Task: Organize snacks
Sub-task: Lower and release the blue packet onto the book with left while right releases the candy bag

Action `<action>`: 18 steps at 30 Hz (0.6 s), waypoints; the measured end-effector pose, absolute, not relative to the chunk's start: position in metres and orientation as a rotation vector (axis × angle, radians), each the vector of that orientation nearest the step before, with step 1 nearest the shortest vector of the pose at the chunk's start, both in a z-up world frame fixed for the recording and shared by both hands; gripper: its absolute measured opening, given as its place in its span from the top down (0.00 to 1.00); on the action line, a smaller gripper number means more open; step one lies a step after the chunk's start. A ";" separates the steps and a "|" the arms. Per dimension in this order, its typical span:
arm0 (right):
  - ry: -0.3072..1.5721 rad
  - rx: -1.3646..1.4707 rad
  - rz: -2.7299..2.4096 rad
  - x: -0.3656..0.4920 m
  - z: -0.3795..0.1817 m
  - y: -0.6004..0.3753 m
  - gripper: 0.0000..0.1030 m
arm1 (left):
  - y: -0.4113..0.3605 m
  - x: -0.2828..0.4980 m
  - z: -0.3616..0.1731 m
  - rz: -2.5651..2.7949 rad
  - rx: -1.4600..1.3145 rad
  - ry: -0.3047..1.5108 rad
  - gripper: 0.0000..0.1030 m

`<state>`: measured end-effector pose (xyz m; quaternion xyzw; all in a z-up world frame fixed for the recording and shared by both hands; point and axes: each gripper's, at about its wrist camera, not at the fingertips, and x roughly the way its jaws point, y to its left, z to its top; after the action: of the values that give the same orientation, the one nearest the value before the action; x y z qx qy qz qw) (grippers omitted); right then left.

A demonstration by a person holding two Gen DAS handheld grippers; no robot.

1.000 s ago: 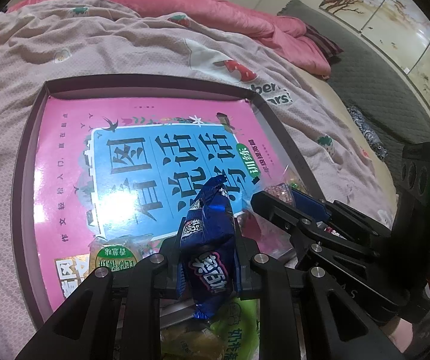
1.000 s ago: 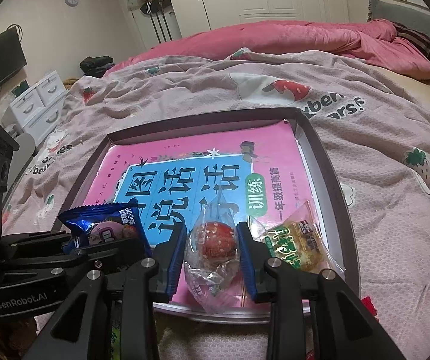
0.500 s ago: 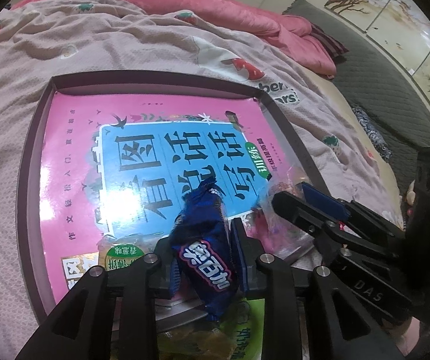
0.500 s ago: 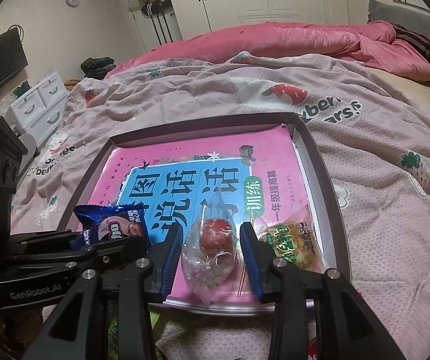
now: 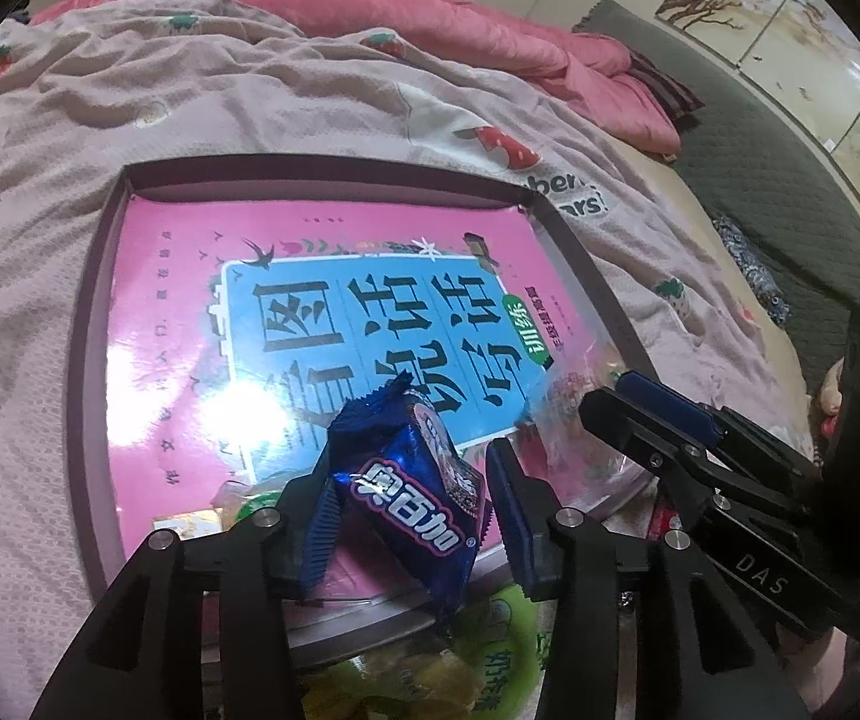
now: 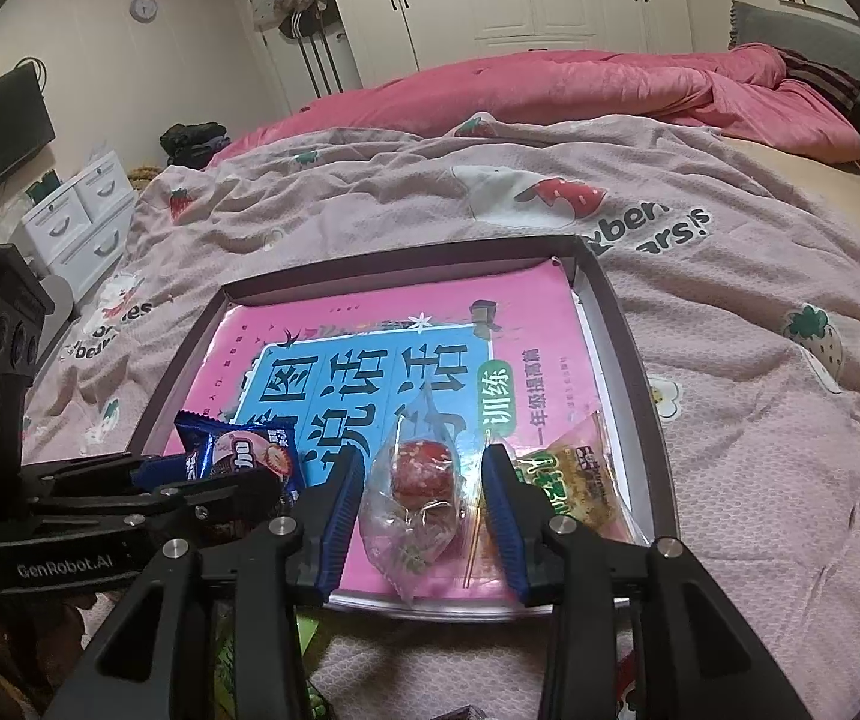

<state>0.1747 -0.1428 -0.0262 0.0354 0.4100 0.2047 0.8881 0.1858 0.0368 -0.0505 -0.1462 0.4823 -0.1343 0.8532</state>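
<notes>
Left gripper spread – blue packet loose between its fingers, above the tray's near edge. Right gripper spread around a clear candy bag.

Dim indoor light, glare on book cover, fisheye-warped edges

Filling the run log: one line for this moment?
left gripper: open, blue packet between fingers | right gripper: open, clear packet | tray

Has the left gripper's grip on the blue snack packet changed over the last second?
Yes. The left gripper has opened: its fingers were shut on the blue snack packet, which now tilts between spread jaws over the near edge of the tray.
</notes>
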 end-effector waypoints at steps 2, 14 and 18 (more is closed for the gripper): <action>0.851 0.070 0.425 0.173 -0.026 -0.143 0.60 | 0.040 0.185 -0.048 -0.275 -0.307 1.011 0.53; 0.833 0.052 0.424 0.166 -0.017 -0.146 0.60 | 0.057 0.182 -0.034 -0.233 -0.301 0.979 0.47; 0.820 0.054 0.425 0.162 -0.010 -0.148 0.57 | 0.062 0.179 -0.025 -0.225 -0.300 0.957 0.43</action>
<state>0.1624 -0.1479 -0.0103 0.0261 0.3957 0.2052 0.8948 0.1787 0.0620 -0.0252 -0.1437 0.4578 -0.1078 0.8707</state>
